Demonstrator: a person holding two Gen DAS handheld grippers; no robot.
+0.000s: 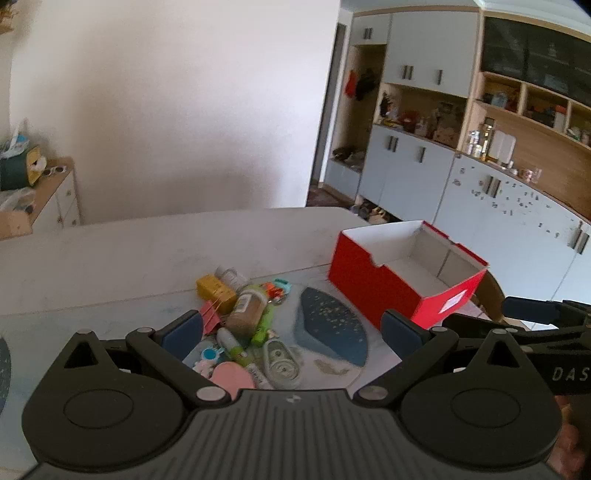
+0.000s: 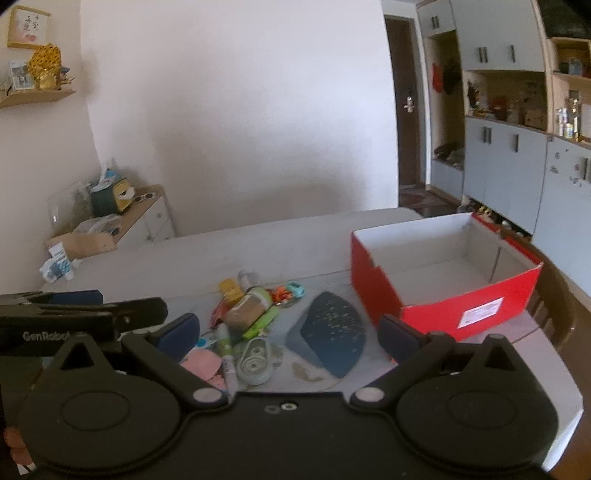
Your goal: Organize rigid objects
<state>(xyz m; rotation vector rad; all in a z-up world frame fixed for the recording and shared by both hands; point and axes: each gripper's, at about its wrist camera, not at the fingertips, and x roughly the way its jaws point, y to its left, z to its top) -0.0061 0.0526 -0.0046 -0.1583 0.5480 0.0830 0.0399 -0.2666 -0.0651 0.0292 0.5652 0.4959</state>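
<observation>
A white surface [image 2: 258, 243] runs back toward a plain white wall [image 2: 236, 103]. At about ten o'clock in the right wrist view, a low wooden-topped cabinet [image 2: 147, 218] stands against that wall, loaded with a dark green box [image 2: 105, 201], plastic bags and what may be sunglasses, though blur makes that uncertain. Higher at ten o'clock, a small wall shelf [image 2: 37, 96] carries a golden ornament [image 2: 45, 66] beneath a framed picture [image 2: 27, 27]. At one o'clock a dark brown door [image 2: 408, 103] stands shut. From two to three o'clock, pale blue-grey cupboards [image 1: 417, 173] with wooden open shelves [image 1: 532, 107] hold bottles, jars and clutter. A wooden chair back [image 2: 557, 317] shows at four o'clock beside the surface.
</observation>
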